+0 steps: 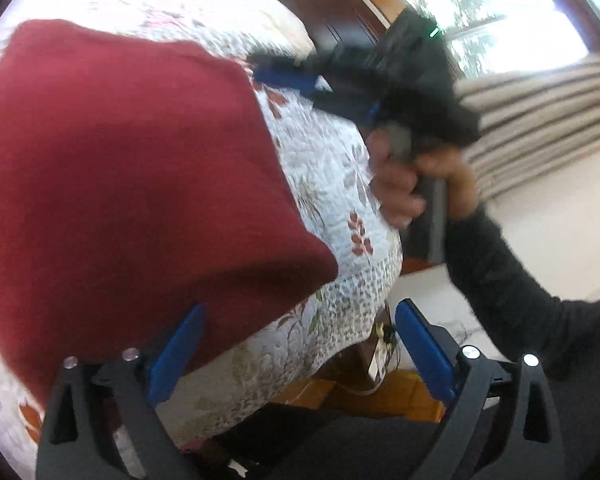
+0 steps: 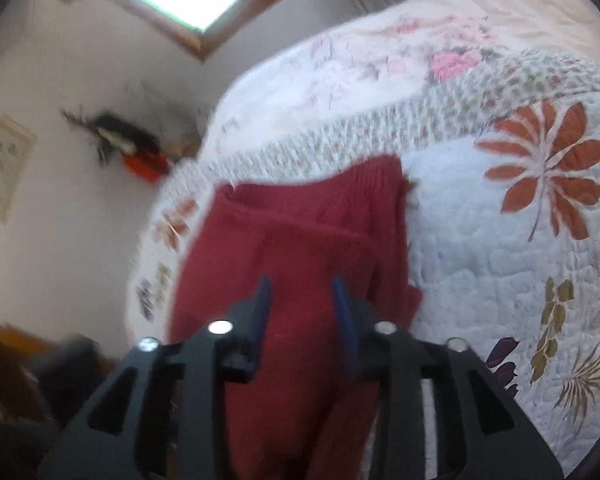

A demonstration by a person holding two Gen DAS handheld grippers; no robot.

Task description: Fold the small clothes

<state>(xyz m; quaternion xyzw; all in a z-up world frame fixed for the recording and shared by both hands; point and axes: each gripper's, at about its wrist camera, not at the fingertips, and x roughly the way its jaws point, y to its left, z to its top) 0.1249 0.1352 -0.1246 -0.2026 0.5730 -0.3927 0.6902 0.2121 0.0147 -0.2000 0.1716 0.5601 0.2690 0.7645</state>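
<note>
Now the left gripper (image 1: 300, 344), blue pads spread wide and empty, hangs just off the near corner of the dark red knitted garment (image 1: 132, 168), which lies on the floral quilted bedspread (image 1: 332, 184). Beyond the garment, the right gripper (image 2: 302, 300) hovers above it, jaws narrowly parted, gripping nothing. Judging by the blur, a hasty pinch could snag the bedspread too.

left gripper (image 1: 300, 344) spread wide, right gripper (image 2: 302, 304) part-open

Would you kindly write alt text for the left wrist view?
A dark red garment lies on a floral quilt, with the open left gripper at its near edge. Opposite, a hand holds the right gripper over the bed.
</note>
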